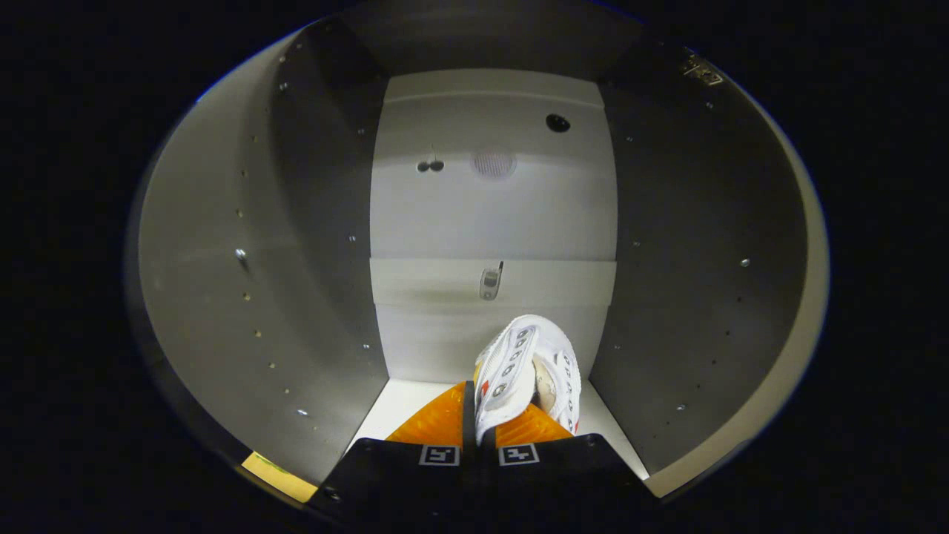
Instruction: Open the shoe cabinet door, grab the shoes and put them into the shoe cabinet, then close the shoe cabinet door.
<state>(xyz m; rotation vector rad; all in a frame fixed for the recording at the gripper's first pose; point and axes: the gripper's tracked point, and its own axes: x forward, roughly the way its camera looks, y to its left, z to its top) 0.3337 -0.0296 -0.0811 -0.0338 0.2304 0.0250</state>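
Observation:
I am looking into the open shoe cabinet (pixel 489 215), a white box with grey side walls and a pale back panel. My gripper (pixel 478 426) is inside its mouth, its orange fingers (pixel 434 421) close together and pinching the side of a white shoe (pixel 526 367). The shoe points away from me toward the back panel, right of the middle and near the right wall. Whether the shoe hangs above the white cabinet floor (pixel 404 400) or rests on it I cannot tell.
The left wall (pixel 296 245) and right wall (pixel 682 245) carry rows of small shelf-pin holes. A small metal fitting (pixel 490 282) sits on the back panel just beyond the shoe. A dark round hole (pixel 557 123) and a vent (pixel 494 164) are higher up.

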